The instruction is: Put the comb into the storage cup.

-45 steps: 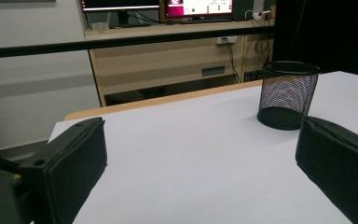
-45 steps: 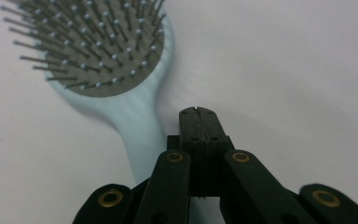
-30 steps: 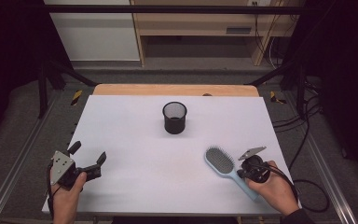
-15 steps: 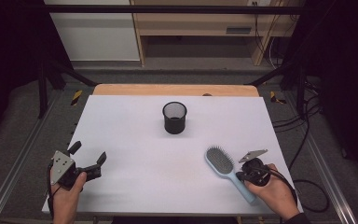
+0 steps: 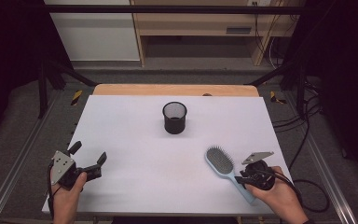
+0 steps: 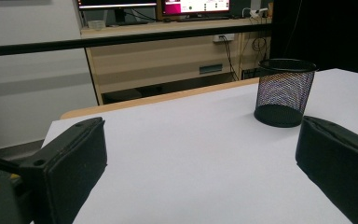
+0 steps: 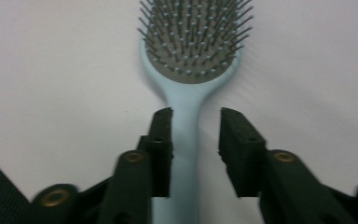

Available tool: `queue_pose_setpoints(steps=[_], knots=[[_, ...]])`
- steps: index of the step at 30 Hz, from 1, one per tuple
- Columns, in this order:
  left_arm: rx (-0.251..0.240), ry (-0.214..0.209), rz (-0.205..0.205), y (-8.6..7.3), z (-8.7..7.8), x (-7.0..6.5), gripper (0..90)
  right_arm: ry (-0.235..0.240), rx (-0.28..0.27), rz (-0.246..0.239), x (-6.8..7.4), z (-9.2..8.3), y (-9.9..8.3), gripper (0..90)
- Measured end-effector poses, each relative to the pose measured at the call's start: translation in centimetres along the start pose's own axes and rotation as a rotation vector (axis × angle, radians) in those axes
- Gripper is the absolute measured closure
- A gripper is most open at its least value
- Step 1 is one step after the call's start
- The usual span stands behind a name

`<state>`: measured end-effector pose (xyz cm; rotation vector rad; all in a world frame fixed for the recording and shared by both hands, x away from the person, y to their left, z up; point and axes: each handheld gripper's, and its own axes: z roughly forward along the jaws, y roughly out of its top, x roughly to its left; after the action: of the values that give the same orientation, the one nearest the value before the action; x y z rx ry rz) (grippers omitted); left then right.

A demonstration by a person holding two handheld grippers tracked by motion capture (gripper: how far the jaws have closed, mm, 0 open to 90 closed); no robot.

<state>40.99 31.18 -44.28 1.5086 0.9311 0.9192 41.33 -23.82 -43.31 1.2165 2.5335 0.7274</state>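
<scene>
White and flat, the desk [image 5: 135,135] fills the middle of the high view, with a wooden shelf unit [image 5: 200,28] and dark floor beyond its far edge.

At the near left corner, a person's left hand [image 5: 65,196] holds the left hand-held gripper [image 5: 89,156] low over the desk. Its two black jaws stand wide apart with bare desk between them, grasping nothing. In the left gripper view they frame the white surface, and a black mesh cup [image 6: 284,91] stands upright farther off to the right.

That mesh cup [image 5: 174,117] sits near the middle of the desk, toward the far edge, well apart from both hands.

At the near right, a pale blue hairbrush [image 5: 223,168] lies flat, bristles up, its handle pointing toward the person. The right hand-held gripper [image 5: 242,177] sits over that handle. In the right gripper view its jaws straddle the hairbrush [image 7: 193,51] handle; they have just been opening, with a gap showing on one side, so the brush lies released.
</scene>
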Motion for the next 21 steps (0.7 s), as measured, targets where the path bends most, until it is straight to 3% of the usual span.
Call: queue_pose_setpoints(steps=[5,12,15,21], knots=[[0.001,0.000,0.001,0.0,0.0,0.0,1.8,0.023,0.025,-0.001,0.7,0.3,0.2,39.9],[0.001,-0.002,0.001,0.0,0.0,0.0,1.8,0.004,0.047,-0.001,1.6,1.7,0.8,12.2],[0.001,-0.003,0.000,0.0,0.0,0.0,1.8,0.004,0.067,-0.001,1.6,2.4,0.8,7.4],[0.005,-0.006,0.001,0.0,0.1,0.0,1.9,0.000,0.098,0.032,1.4,3.2,0.8,14.1]])
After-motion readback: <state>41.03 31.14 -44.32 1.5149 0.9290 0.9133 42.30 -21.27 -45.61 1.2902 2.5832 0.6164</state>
